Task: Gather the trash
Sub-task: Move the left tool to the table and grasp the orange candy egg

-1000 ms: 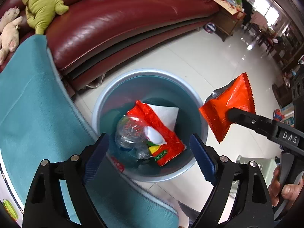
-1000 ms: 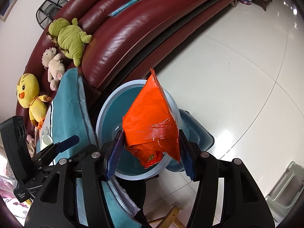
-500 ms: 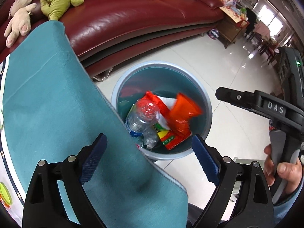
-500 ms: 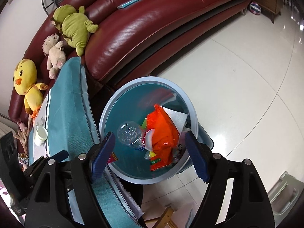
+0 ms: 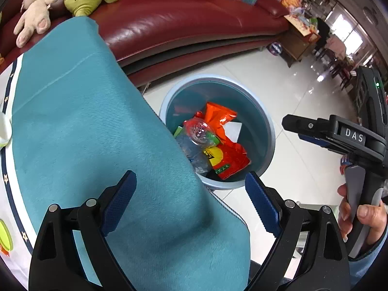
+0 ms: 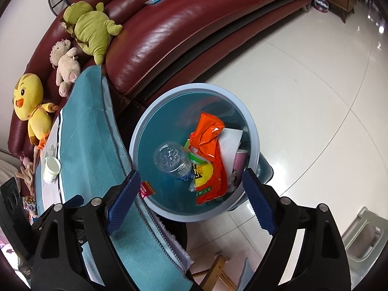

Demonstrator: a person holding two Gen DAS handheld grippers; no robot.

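On the left, our left claw hangs released and empty over the teal-covered desk. A white cup on that desk may be left to collect. In the middle, the bin holds the orange wrapper, a bottle and paper. Our right claw, jaws just opened, hovers empty above it.

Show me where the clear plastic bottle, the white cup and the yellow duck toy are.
clear plastic bottle (image 6: 171, 157): right wrist view, on its round base, inside the bin.
white cup (image 6: 51, 168): right wrist view, on its side wall, on the table.
yellow duck toy (image 6: 25, 95): right wrist view, on its head.
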